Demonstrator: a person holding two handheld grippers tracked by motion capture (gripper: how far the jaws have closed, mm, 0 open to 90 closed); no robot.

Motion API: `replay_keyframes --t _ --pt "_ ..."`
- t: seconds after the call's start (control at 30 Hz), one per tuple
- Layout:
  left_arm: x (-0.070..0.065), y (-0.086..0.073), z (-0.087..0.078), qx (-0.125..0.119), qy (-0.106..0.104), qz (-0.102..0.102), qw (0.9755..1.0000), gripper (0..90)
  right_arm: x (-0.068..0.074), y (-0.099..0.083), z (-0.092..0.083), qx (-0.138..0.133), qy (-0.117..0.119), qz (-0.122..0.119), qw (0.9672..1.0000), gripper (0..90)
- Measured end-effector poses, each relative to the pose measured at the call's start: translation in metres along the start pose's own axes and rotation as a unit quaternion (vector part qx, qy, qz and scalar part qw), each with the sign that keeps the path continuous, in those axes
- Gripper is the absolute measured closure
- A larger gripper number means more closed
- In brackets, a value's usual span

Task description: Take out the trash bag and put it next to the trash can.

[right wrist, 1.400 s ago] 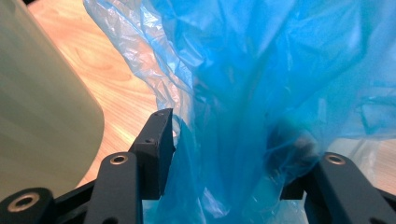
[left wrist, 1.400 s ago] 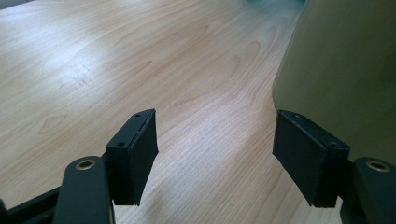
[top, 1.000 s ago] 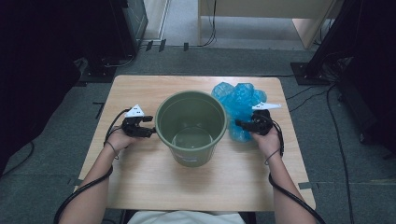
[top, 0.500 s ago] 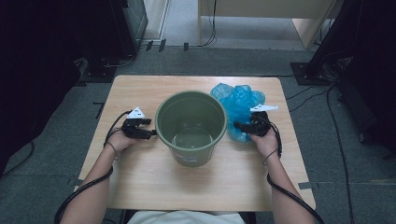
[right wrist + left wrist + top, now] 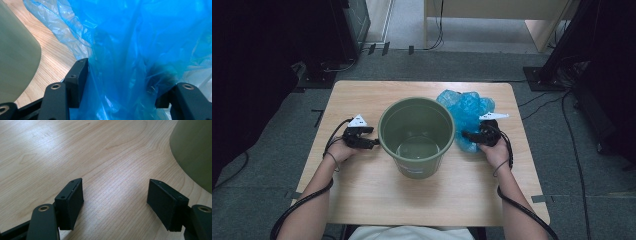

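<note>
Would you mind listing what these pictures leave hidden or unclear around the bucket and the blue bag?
- Right gripper view: the blue plastic bag billows between the jaws and covers the right one, so whether they pinch it is unclear.
- High view: the green bucket hides the bag's near-left edge.
- Left gripper view: the bucket is cut off by the right edge.

pale wood-grain table (image 5: 100, 152), smooth matt green bucket (image 5: 417, 132), thin crinkled glossy blue plastic bag (image 5: 140, 45).

Left claw (image 5: 115, 203) spread wide apart; right claw (image 5: 120, 82) jaws also parted.
</note>
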State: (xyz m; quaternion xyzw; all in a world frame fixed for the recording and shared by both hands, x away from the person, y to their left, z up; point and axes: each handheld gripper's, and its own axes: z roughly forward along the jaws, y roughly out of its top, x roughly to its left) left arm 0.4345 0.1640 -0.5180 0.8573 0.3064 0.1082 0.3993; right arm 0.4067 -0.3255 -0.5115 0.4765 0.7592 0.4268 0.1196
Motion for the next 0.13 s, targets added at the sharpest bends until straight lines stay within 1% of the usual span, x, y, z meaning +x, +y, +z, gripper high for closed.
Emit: replay_keyframes --t 0.13 --pt "0.0001 0.0000 0.0000 0.000 0.000 -0.001 1.0000 28.2 -0.0003 0.0004 -0.0002 0.001 0.000 0.003 1.0000 39.8"
